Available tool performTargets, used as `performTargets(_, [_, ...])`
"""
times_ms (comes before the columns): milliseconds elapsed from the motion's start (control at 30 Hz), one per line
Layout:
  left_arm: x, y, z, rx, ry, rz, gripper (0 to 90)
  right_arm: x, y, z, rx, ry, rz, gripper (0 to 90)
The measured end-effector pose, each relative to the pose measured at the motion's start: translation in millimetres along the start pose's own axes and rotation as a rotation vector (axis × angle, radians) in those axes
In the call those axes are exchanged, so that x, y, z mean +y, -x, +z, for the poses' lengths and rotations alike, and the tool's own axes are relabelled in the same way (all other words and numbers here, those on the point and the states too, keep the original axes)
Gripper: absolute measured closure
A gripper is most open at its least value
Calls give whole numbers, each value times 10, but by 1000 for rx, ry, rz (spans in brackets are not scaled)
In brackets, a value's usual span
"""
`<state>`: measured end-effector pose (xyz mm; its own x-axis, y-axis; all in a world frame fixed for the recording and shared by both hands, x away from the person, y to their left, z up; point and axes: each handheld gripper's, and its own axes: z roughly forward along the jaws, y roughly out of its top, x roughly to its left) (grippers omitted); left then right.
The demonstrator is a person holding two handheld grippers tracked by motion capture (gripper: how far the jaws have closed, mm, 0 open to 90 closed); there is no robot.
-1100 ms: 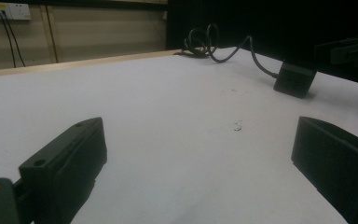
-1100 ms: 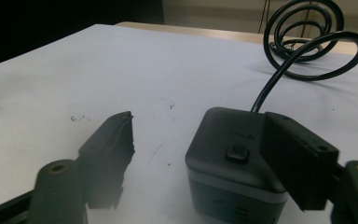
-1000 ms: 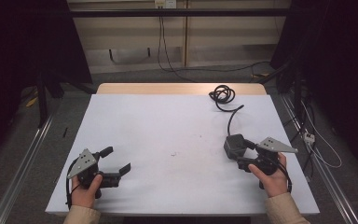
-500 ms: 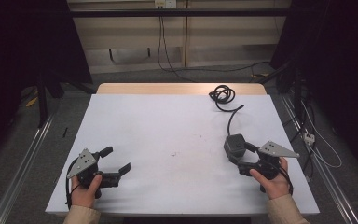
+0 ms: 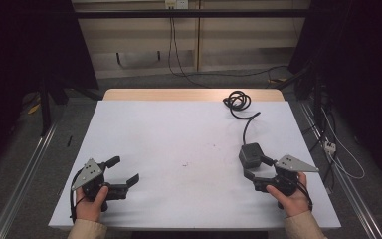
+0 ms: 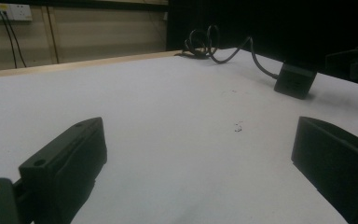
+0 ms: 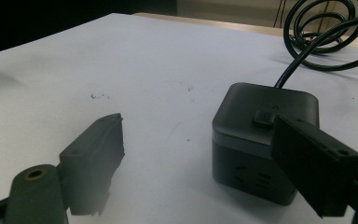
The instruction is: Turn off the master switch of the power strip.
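Right gripper [image 7: 198,161] jaws wide apart; one jaw's over dark cube [image 7: 256,135] w/ cable [image 7: 307,51]

A dark grey power cube [image 5: 251,155] with rounded corners sits upright on the white table [image 5: 179,144], right of its middle, sockets on its side faces. Its black cord [image 5: 243,112] runs toward the table's far edge and ends in a loose coil there.

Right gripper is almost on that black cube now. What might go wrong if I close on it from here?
1. The cube sits toward one jaw of the open right gripper, not centred, so closing may push or twist it rather than grip it.
2. Its cable runs to a coil at the far edge; lifting may drag the coil across the table.
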<state>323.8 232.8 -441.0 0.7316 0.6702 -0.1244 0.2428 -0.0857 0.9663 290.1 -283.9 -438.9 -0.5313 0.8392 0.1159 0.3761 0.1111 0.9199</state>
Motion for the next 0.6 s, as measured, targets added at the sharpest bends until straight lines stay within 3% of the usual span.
performTargets(600, [-4, 0, 13, -3, 0, -3, 30, -74, -8, -58, 1, -10, -10, 138])
